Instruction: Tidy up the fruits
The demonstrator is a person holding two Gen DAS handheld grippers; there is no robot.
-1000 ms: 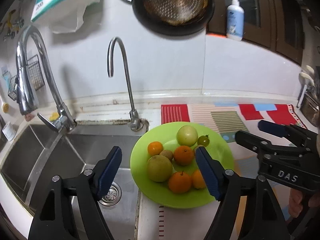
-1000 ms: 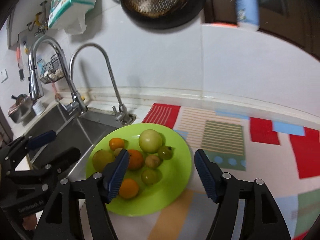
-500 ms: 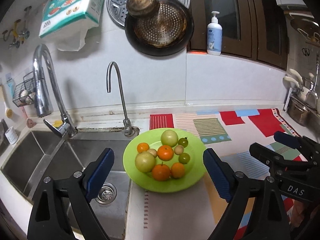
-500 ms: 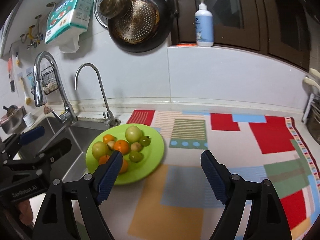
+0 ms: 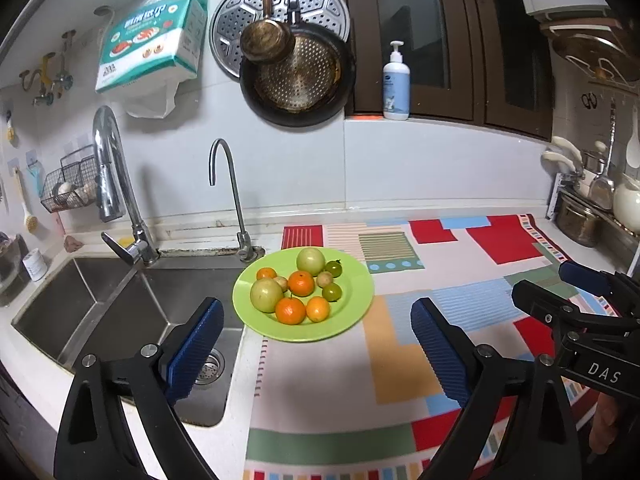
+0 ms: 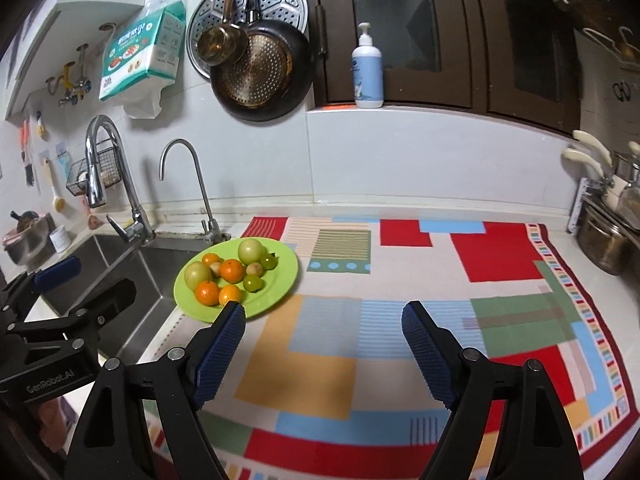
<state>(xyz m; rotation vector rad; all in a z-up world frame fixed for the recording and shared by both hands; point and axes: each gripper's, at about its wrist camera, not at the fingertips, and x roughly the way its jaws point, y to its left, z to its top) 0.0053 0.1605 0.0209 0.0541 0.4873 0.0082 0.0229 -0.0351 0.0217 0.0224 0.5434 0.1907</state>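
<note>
A green plate (image 5: 356,292) sits on the counter beside the sink and holds several fruits. Among them are oranges (image 5: 301,283), two large pale green fruits (image 5: 310,261) and small green ones (image 5: 332,291). My left gripper (image 5: 315,316) hovers well short of the plate; its jaws are opening with nothing between them. In the right wrist view the plate (image 6: 284,276) lies ahead to the left. My right gripper (image 6: 323,312) stands open and empty over the patterned mat (image 6: 400,320). Each gripper shows at the edge of the other's view.
A steel sink (image 5: 120,312) with two faucets (image 5: 116,184) lies left of the plate. Pans (image 5: 296,76) hang on the wall, and a soap bottle (image 5: 396,80) stands on the ledge. Pots (image 6: 604,244) crowd the counter's right end.
Both grippers have pulled back and up from the plate, which now looks smaller and farther off. Both pairs of jaws have spread wider.
</note>
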